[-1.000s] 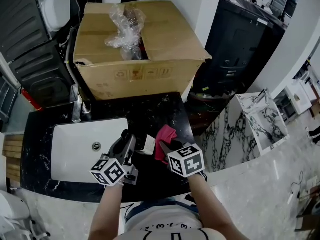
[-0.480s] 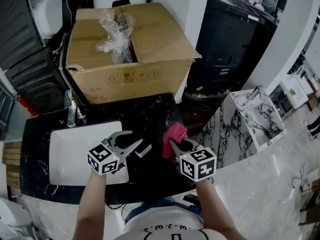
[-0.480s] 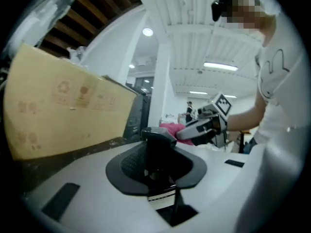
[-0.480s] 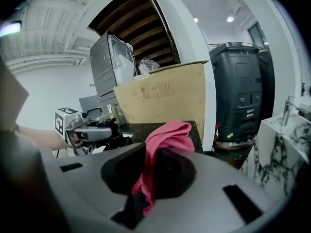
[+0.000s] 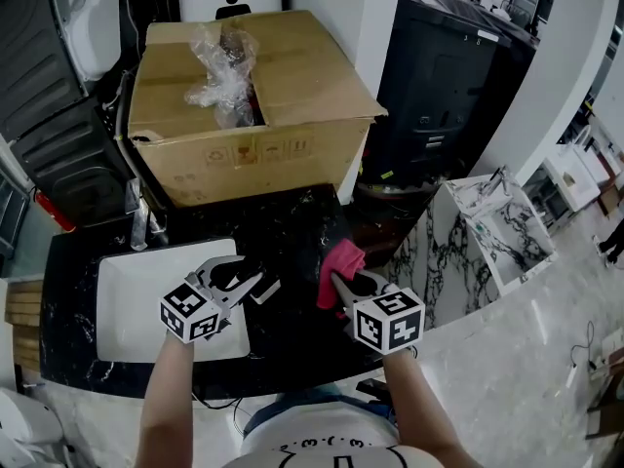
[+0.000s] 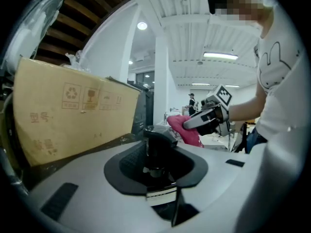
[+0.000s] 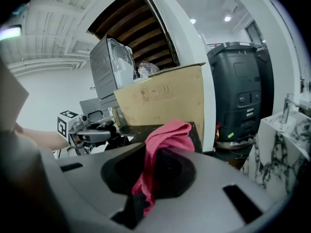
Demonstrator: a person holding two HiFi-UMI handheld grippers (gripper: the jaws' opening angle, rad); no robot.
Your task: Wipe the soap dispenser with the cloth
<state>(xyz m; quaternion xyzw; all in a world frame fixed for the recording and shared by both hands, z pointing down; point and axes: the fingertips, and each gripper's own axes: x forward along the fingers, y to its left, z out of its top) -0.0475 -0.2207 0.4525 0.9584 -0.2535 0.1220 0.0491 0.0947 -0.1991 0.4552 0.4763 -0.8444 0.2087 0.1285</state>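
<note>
My left gripper [image 5: 255, 283] is shut on a black soap dispenser [image 5: 244, 277] with a white label, held on its side over the sink's right edge. In the left gripper view the dispenser [image 6: 156, 152] sits between the jaws, which have just eased slightly wider around it. My right gripper [image 5: 336, 283] is shut on a pink cloth [image 5: 342, 259] that bunches above its jaws. That cloth [image 7: 165, 140] drapes across the jaw gap in the right gripper view. The cloth hangs a short way right of the dispenser, apart from it.
A white sink [image 5: 136, 305] is set in the black marble counter [image 5: 292, 222], with a faucet [image 5: 136, 220] behind it. A large open cardboard box [image 5: 273, 115] holding crumpled plastic stands at the counter's back. A black appliance [image 5: 439, 76] and a marble side stand [image 5: 497, 227] are to the right.
The left gripper has rolled and shifted left with the dispenser. The right gripper has risen and drawn rightward with the cloth, so the two are farther apart.
</note>
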